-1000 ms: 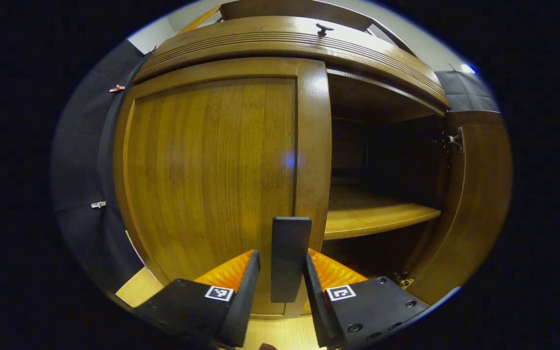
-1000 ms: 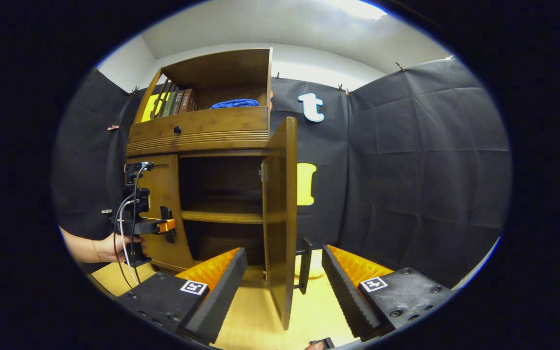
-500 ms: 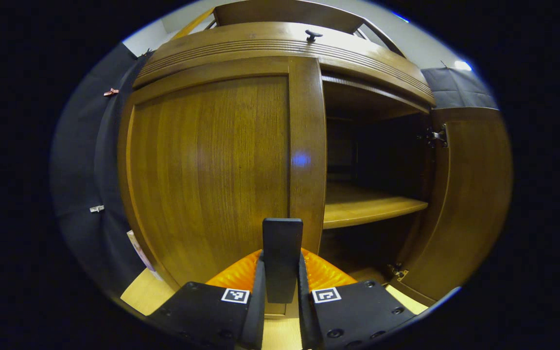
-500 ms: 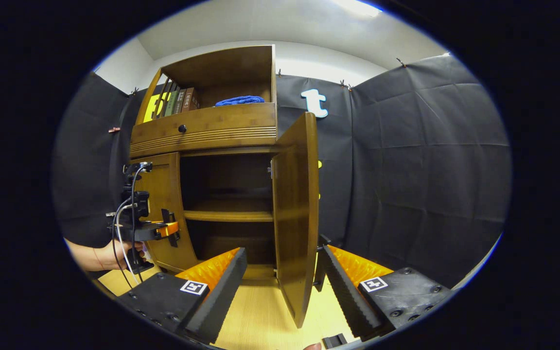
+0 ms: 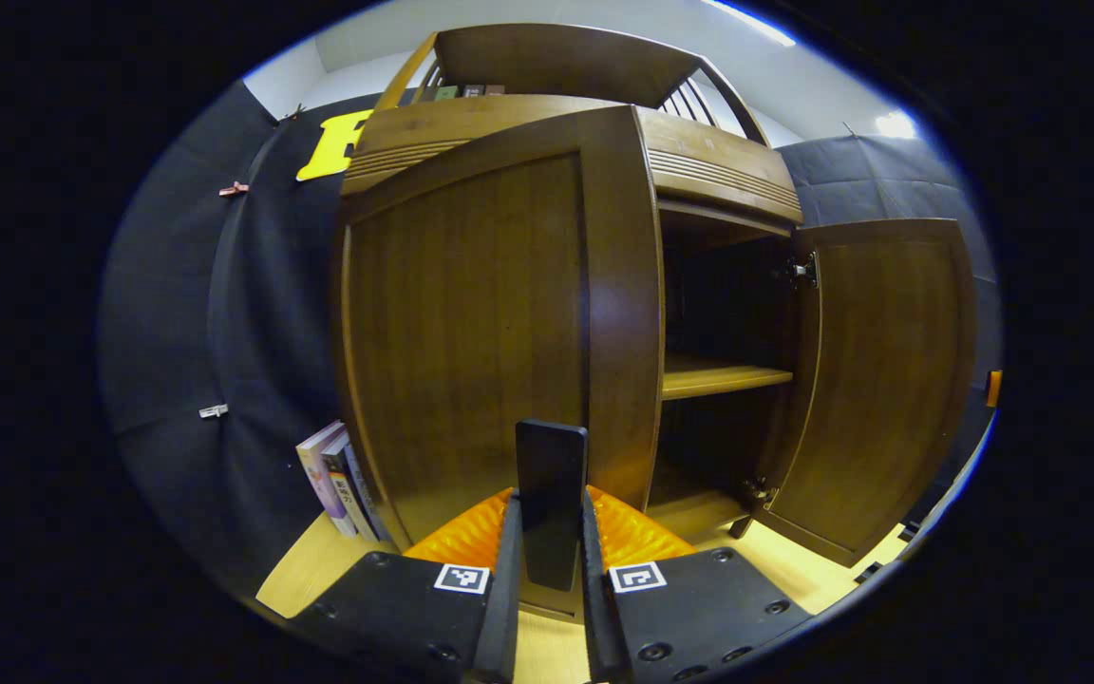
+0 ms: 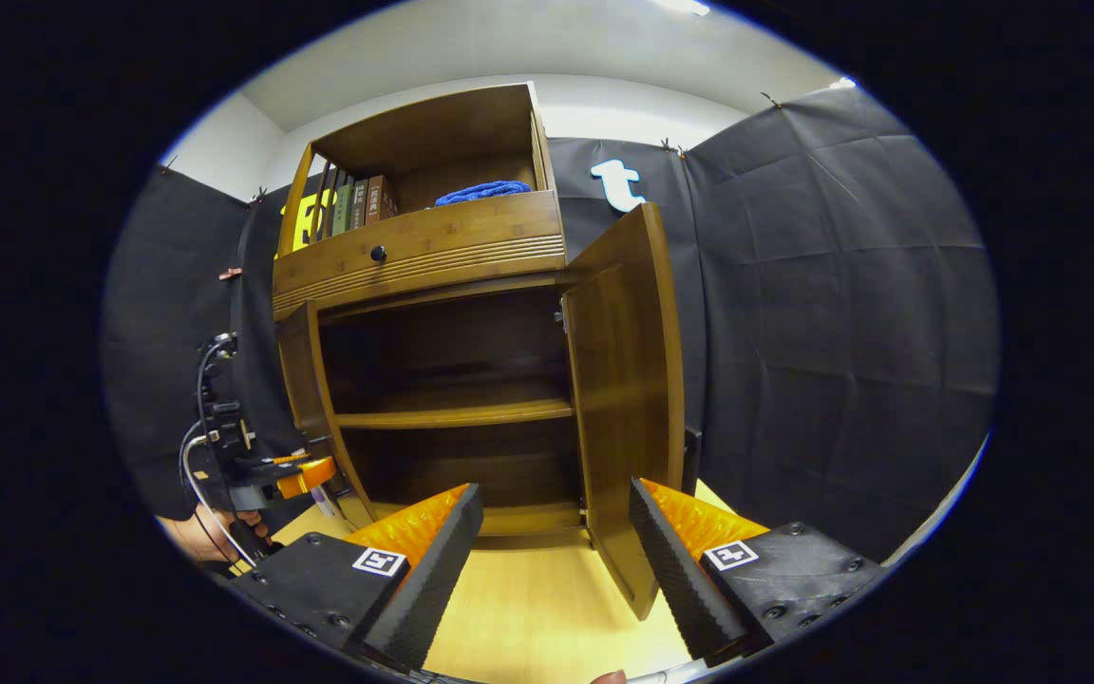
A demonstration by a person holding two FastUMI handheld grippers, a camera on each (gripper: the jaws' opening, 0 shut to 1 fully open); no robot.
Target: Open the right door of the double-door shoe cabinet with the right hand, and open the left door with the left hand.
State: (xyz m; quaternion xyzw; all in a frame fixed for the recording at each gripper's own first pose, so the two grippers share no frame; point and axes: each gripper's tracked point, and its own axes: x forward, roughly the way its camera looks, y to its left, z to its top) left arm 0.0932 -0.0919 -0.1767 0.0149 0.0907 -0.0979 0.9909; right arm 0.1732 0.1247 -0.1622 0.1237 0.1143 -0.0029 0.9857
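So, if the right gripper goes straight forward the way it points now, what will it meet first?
The right gripper is open and holds nothing. Straight ahead lies the bare floor, then probably the open right door, whose lower edge sits just right of centre, or the cabinet's bottom board. Depth is unclear.

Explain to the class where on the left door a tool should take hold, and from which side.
Grip the upright handle at the left door's free edge, from the front, one finger each side. It stands proud of the panel as a narrow bar; the left tool already clamps it so.
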